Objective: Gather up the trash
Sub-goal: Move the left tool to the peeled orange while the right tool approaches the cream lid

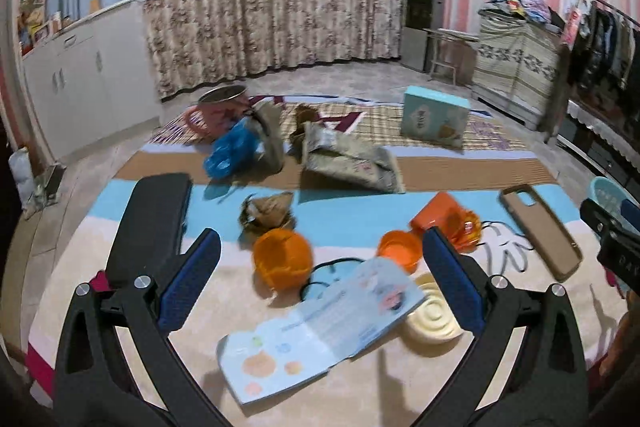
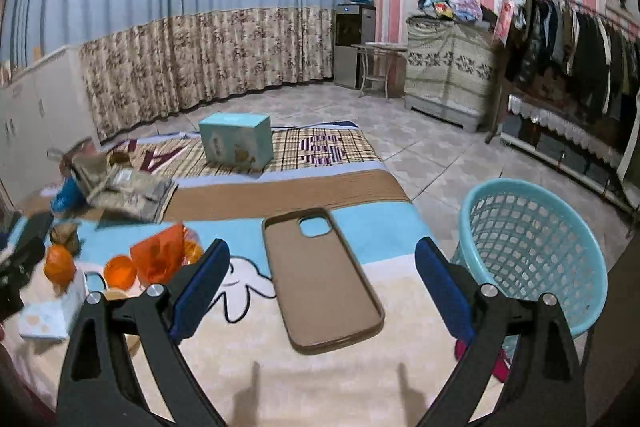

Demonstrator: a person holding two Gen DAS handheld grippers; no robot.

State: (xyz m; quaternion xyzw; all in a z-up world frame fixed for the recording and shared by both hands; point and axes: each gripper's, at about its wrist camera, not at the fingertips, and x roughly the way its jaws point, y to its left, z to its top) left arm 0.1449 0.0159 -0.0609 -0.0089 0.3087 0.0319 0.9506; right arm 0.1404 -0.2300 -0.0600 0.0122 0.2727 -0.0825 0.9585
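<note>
We are looking across a patterned blanket (image 1: pixel 360 379) strewn with litter. The left gripper (image 1: pixel 320 279) is hovering with its jaws spread wide and gripping nothing; below it we are seeing a pale blue leaflet (image 1: pixel 320 331) lying open and partly covering a cream ridged lid (image 1: pixel 434 319), whose far edge is hidden behind the right finger. An orange cup (image 1: pixel 282 259) and a smaller orange lid (image 1: pixel 398 251) are sitting just beyond the leaflet. An orange wrapper (image 1: pixel 444 219) is partly masked by the fingertip. A crumpled brown scrap (image 1: pixel 266 213) is lying behind the cup. Farther back, a blue plastic bag (image 1: pixel 230 151) and grey-beige packaging (image 1: pixel 348 157) are blurring together, and we cannot separate their pieces. A pink bucket (image 1: pixel 218 107) and a teal box (image 1: pixel 434 121) are standing at the rear.

The right gripper (image 2: pixel 322 283) is likewise standing released and empty, framing a brown phone case (image 2: pixel 324 283) lying face-up on the blanket. A teal mesh basket (image 2: pixel 532 251) is standing on the floor just beside the blanket's right edge; its lower part is cut off by the right finger. In the left view only a sliver of it is showing at the frame edge.
</note>
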